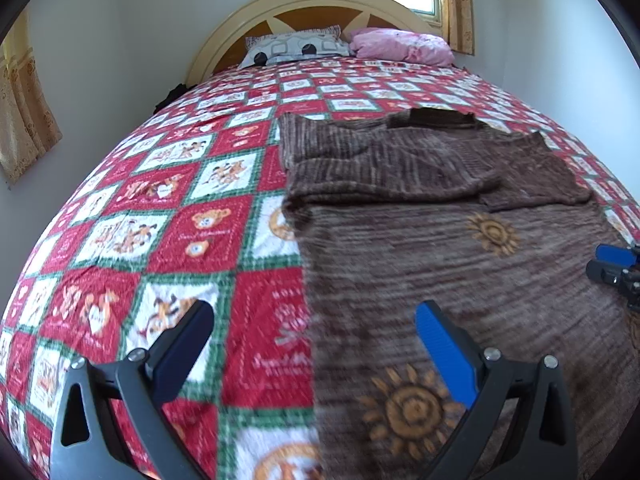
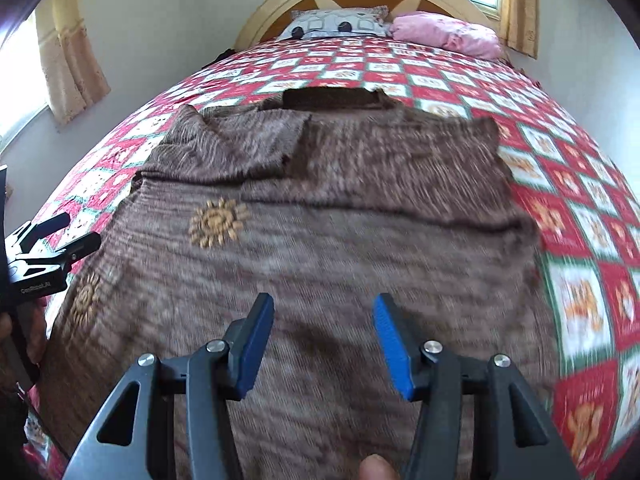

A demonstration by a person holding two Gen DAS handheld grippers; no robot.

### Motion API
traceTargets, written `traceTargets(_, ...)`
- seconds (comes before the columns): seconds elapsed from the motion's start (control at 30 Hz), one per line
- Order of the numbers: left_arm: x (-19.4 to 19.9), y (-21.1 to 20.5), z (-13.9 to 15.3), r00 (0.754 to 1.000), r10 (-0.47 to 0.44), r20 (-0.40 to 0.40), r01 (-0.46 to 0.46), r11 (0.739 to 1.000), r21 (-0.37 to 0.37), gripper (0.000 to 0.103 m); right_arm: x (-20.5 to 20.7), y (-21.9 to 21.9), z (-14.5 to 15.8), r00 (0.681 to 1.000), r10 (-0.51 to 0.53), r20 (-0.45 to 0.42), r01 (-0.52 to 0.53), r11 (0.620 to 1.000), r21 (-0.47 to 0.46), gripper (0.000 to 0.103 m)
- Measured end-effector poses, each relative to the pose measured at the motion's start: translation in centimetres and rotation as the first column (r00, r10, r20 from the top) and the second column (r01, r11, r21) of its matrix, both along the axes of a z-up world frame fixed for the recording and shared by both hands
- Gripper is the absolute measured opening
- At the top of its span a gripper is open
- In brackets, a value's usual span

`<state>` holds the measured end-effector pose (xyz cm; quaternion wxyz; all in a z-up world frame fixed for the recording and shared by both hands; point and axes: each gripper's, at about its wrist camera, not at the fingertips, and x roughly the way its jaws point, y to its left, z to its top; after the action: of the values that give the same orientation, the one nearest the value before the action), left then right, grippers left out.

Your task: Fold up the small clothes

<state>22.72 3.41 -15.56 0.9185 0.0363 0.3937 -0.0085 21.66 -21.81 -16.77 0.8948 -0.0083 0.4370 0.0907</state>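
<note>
Item 1 – left gripper (image 1: 314, 344): I had it wide open, nothing held, hovering over the left edge of the brown knit sweater (image 1: 440, 264), one finger above the quilt (image 1: 168, 200), the other above the knit.

Item 2 – right gripper (image 2: 323, 340): also open, somewhat narrower gap, empty, poised over the lower body of the sweater approx. mid-width. Whether its tips touched the fabric I couldn't tell – blur.

Item 3 – sweater, qty 1: lay flat on the quilt, toward the right half of the bed, collar (image 1: 436, 117) pointing at the headboard (image 1: 320, 4). Both sleeves lay crossed over the chest, side edges roughly straight. Sun motifs (image 1: 412, 408) counted: 2 clear in the left view; a third, faint, near the left edge in the right view.

Progress, my est.: sleeve folds done; the bottom-to-top fold(s) not yet made, hem end not gripped. Maybe halfway. Next prob. needed both tongs down at the hem corners.

Other stock: bed 1, quilt 1, pillows 2 – one grey patterned pillow (image 1: 296, 46), one pink pillow (image 1: 404, 46). Curtains (image 1: 24, 104) at two windows. No other garments seen, no folded pile in view.
</note>
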Motion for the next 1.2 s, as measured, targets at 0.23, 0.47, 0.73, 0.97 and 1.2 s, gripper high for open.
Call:
traceTargets(0.23,-2.3,-1.0,0.3,1.0,-0.01,0.005,0.01,1.0,-0.01,0.103,-2.9,-0.5,0.1,1.0,-0.008,0.028,0.009,1.0,-0.006,0.053)
traceTargets(0.47,-5.2,-2.0,0.5,0.999,-0.034,0.01,0.034,0.999,-0.021,0.103,-5.3,-0.7,0.0,0.999,-0.017,0.051,0.017,1.0,-0.016,0.053)
traceTargets(0.73,-7.5,-2.2,0.5,0.999,-0.032,0.004,0.032,0.998,-0.057,0.103,-7.6,-1.5,0.1,0.997,-0.04,0.059,0.04,0.999,-0.004,0.053)
traceTargets(0.97,-9.9,-2.5,-0.4,0.999,-0.042,-0.012,0.041,0.997,-0.065,0.103,-9.8,-2.7,0.0,0.996,-0.065,0.066,0.065,0.998,0.011,0.053)
traceTargets(1.2,-12.1,-2.5,-1.4,0.998,-0.051,-0.038,0.049,0.997,-0.06,0.103,-12.1,-3.1,-0.2,0.994,-0.085,0.067,0.085,0.996,0.003,0.053)
